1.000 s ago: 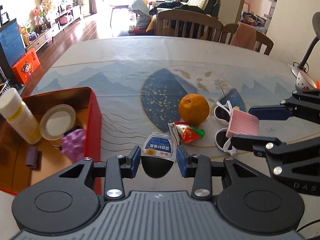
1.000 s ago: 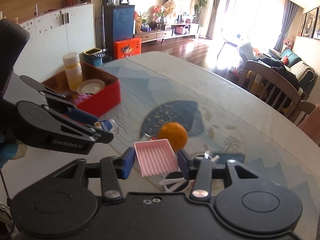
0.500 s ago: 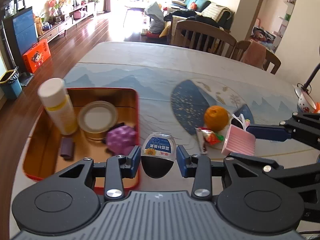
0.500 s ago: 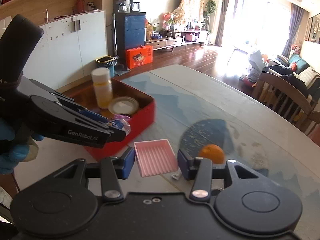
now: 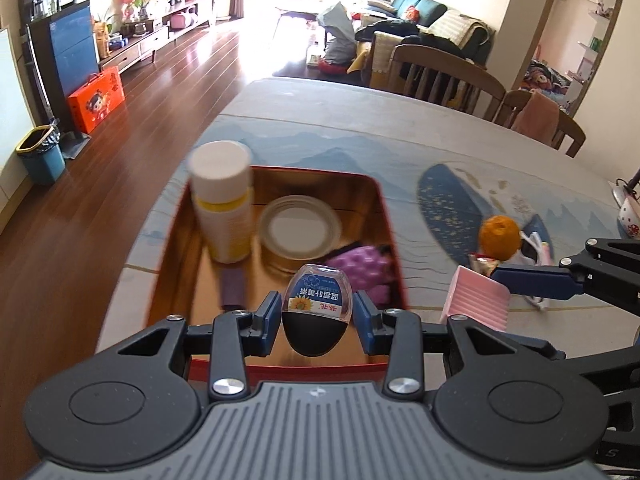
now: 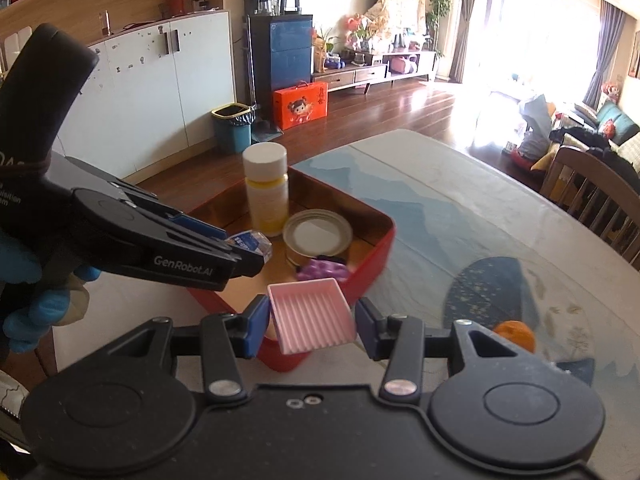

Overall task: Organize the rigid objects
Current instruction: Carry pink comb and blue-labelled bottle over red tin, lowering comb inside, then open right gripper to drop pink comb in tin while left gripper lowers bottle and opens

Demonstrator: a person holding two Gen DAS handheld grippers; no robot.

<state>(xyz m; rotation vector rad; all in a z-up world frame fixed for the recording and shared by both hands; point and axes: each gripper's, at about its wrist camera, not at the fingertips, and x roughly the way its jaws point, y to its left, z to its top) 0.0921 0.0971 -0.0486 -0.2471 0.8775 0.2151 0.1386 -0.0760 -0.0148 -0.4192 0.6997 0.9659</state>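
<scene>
My left gripper is shut on a small clear bottle with a black cap and blue label and holds it above the near end of the red tin tray. My right gripper is shut on a pink ribbed dish, above the tray's near right corner. The dish also shows in the left wrist view. The tray holds a white and yellow bottle, a round tin lid, a purple knobbly ball and a small purple piece.
An orange, a red snack packet and white sunglasses lie on the table to the right of the tray. Wooden chairs stand at the far edge. A desk lamp base stands far right.
Both grippers have moved left with their objects, from over the orange and sunglasses to over the red tray. The tray now fills the middle of both views.
</scene>
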